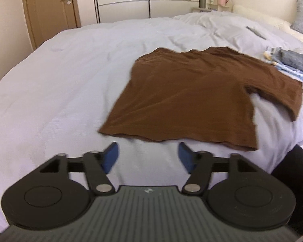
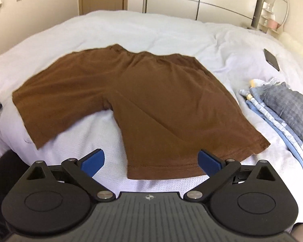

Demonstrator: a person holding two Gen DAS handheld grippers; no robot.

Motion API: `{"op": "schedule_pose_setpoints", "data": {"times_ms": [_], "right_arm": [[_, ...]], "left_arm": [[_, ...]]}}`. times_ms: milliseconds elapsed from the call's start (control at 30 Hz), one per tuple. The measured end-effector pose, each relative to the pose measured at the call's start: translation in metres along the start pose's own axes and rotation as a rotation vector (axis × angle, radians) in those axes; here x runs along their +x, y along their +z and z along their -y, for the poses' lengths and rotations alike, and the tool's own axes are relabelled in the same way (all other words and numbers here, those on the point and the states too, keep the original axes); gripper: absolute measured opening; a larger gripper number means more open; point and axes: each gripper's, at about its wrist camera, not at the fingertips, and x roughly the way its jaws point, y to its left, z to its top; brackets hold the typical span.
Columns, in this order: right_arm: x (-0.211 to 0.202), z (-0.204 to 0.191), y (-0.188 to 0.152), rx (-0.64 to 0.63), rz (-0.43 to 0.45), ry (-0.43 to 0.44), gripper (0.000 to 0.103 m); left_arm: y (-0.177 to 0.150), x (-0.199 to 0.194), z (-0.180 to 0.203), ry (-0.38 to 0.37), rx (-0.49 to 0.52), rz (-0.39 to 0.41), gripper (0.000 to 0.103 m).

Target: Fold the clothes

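Brown t-shirt (image 2: 151, 100) is laid flat on the bed (image 1: 60, 80), one sleeve spread out, hem nearest the grippers. Nothing is gripped; the fold looks not yet begun. Left gripper (image 1: 148, 156) is held wide, just short of the hem. Right gripper (image 2: 151, 162) is spread wide over the hem edge. Next, hem corners likely need pinching. Folded clothes (image 2: 282, 109) are stacked beside.
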Motion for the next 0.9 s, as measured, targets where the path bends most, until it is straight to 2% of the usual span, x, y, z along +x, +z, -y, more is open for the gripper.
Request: {"op": "schedule_pose_setpoints", "data": {"times_ms": [67,167,300,500,900], "right_arm": [[-0.006,-0.003,0.003,0.001,0.001,-0.012,0.101],[-0.015,-0.006,0.006,0.027,-0.011,-0.027,0.101],[-0.024,-0.011,0.008,0.029,-0.025,-0.054,0.101],[-0.036,-0.013,0.011,0.057,-0.023,-0.065,0.101],[-0.041,-0.013,0.010,0.084,-0.015,-0.096,0.103]], "left_arm": [[0.002,-0.002,0.012,-0.013,0.021,0.001,0.095],[0.007,-0.005,0.024,-0.028,0.037,-0.006,0.101],[0.012,-0.013,0.026,-0.025,0.023,-0.004,0.102],[0.012,-0.020,0.036,-0.005,0.107,0.035,0.102],[0.007,-0.022,0.027,0.006,0.068,0.012,0.102]]}}
